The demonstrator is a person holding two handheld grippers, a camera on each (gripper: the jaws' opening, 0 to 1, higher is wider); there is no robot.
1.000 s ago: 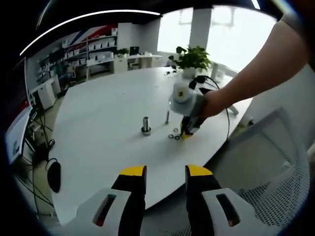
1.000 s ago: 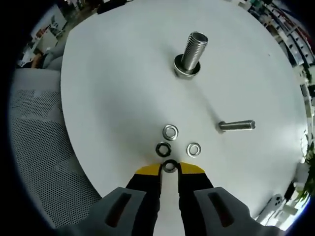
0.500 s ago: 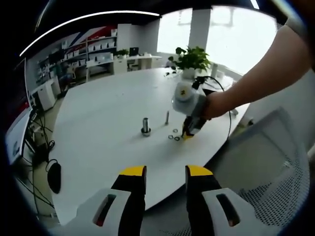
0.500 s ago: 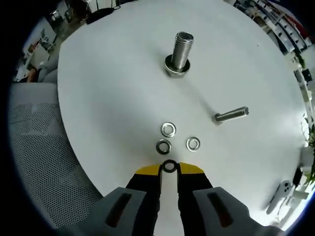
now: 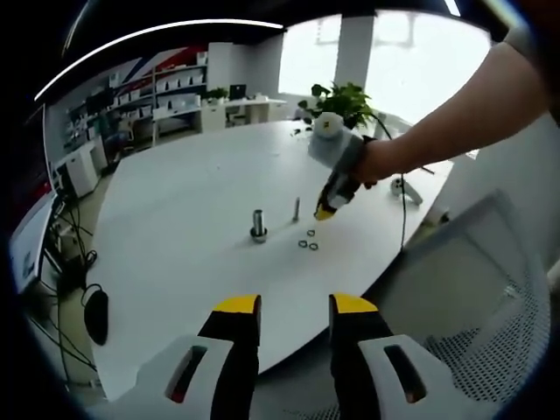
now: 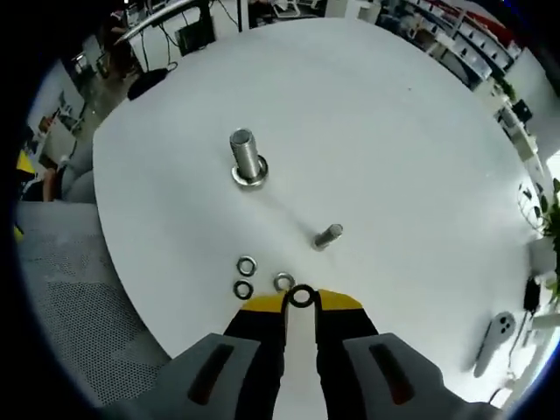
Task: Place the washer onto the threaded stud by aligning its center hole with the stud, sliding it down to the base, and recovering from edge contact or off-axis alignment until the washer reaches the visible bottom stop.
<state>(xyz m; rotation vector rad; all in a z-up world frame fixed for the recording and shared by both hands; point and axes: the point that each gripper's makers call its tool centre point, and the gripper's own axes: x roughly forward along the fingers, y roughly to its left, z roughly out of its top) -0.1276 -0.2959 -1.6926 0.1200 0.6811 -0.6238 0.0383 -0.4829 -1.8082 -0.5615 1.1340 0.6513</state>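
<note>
**A:** What could go wrong from here?

**B:** My guess is the carry across the white table (image 6: 394,114). The threaded stud (image 6: 246,157) stands upright well apart from the right gripper (image 6: 301,302), which pinches a dark washer (image 6: 302,297) by its rim at the very fingertips. A thin grip like that could let it tilt or drop, or meet the stud's top edge off-axis.

**A:** And the poses?

**B:** In the left gripper view the right gripper (image 5: 325,210) hangs above the table, angled down, a person's forearm (image 5: 437,131) behind it. The left gripper (image 5: 294,306) sits low at the table's near edge, jaws spread, holding nothing. Three spare washers (image 6: 246,264) and a smaller bolt (image 6: 327,235) lie near.
</note>
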